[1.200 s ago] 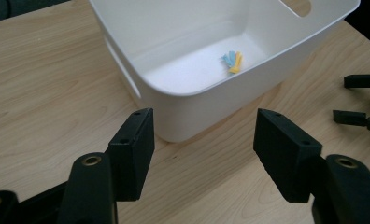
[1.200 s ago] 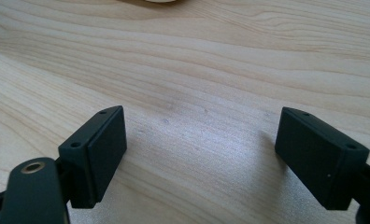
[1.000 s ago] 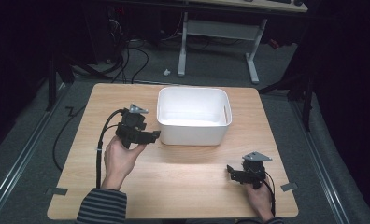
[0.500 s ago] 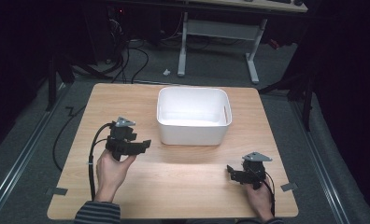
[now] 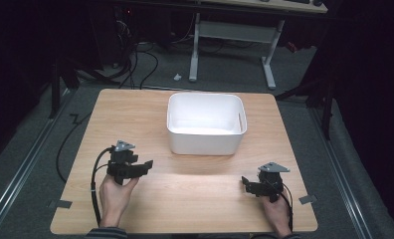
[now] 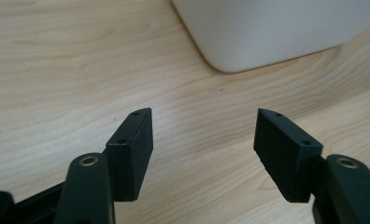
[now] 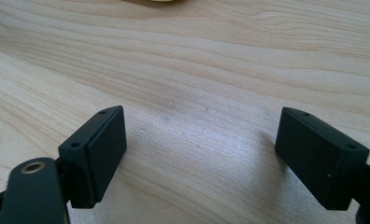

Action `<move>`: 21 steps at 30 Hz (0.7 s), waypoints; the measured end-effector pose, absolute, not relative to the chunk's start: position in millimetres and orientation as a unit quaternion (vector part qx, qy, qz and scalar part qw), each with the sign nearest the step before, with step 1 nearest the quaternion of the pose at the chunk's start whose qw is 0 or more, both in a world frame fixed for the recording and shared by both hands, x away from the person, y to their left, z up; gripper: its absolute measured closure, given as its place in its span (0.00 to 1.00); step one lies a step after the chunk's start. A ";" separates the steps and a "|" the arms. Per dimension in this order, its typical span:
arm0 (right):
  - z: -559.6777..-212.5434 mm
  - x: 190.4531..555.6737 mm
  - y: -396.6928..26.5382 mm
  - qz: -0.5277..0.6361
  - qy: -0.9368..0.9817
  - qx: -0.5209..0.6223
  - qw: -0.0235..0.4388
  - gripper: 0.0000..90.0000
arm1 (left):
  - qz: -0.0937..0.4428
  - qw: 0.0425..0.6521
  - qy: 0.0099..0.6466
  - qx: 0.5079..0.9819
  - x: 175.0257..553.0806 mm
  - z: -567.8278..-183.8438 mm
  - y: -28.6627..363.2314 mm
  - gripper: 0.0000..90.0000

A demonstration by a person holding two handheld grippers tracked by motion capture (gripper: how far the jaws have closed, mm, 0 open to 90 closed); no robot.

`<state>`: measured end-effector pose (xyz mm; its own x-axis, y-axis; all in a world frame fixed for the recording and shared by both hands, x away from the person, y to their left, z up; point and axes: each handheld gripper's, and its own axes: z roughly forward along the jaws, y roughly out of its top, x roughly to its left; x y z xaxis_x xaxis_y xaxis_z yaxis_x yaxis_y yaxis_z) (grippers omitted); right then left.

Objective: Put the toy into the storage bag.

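L tool (image 5: 146,164) lower left of frame, low over desk (image 5: 200,199), jaws apart, nothing btwn. R tool (image 5: 245,182) lower right, jaws wide, empty. White tub (image 5: 205,134) upper centre of desk, nearer L tool, touched by neither tool.

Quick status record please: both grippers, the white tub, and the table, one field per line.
left gripper: open, nothing between the jaws, low over the table near its left side, pointing toward the tub
right gripper: open, nothing between the jaws, low near the table's front right corner
white tub: upright at the table's middle rear, looks empty, touched by neither gripper
table: light wood, bare between the grippers
cables on floor: beyond the far edge
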<state>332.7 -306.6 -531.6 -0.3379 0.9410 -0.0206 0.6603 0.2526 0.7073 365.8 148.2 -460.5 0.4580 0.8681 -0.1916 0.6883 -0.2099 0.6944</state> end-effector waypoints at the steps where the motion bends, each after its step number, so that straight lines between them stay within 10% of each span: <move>1: -531.6 332.7 -306.6 0.308 0.758 0.528 0.228 0.18 | 0.119 0.371 0.508 0.768 365.2 -464.4 149.3 0.42; 21: -531.4 333.7 -305.5 0.307 0.755 0.533 0.228 0.18 | 0.166 0.373 0.529 0.744 357.1 -531.6 155.2 0.34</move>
<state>333.7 -305.5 -531.4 -0.3282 0.9445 -0.0161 0.6647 0.2430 0.7065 357.1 155.2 -531.6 0.3852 0.9111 -0.1467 0.6630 -0.1627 0.7307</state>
